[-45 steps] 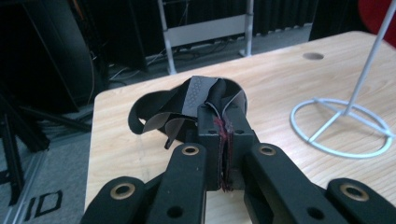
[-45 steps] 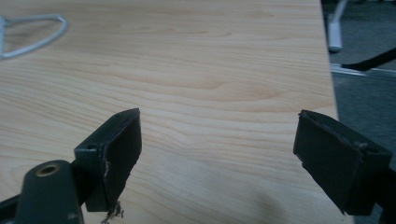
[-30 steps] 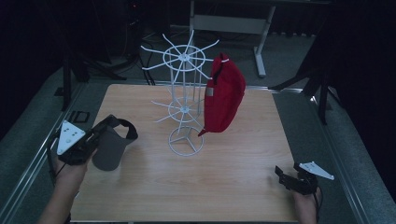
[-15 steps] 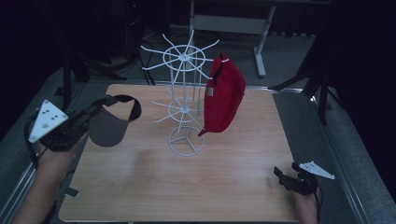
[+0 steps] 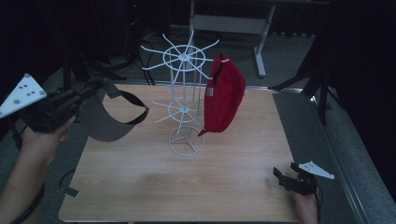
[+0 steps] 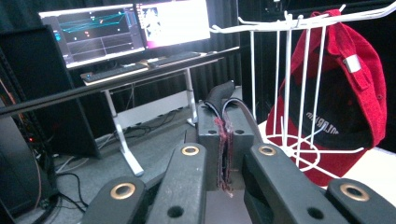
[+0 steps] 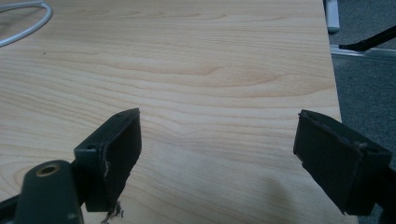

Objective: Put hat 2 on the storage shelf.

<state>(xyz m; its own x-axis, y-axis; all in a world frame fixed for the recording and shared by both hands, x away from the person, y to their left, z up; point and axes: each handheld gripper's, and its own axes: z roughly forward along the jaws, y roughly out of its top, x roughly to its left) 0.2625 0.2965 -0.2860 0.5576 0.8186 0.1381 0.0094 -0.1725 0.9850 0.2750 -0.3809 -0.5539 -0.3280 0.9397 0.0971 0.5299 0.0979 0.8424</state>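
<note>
The room around the wooden desk [image 5: 196,182] was dark, with lit monitors [image 6: 126,28] on a bench off to one side. I had the left tongs [image 5: 91,91] lifted off the desk's left edge, their jaws pressed together on the strap of a grey visor [image 5: 109,119]; in the left gripper view the strap's folded end [image 6: 223,100] stood pinched between the pads. The visor hung from that grip with its brim slung low, clear of the wood, at about the height of the lower ring of the white wire rack [image 5: 183,100]. I judged that height suited hooking it onto a free arm. A red cap [image 5: 224,98] already hung on the rack's right side, so the arms facing my left hand were the open ones. The right tongs [image 5: 286,178] rested at the desk's near right corner, jaws spread, nothing between them, out of the way.
</note>
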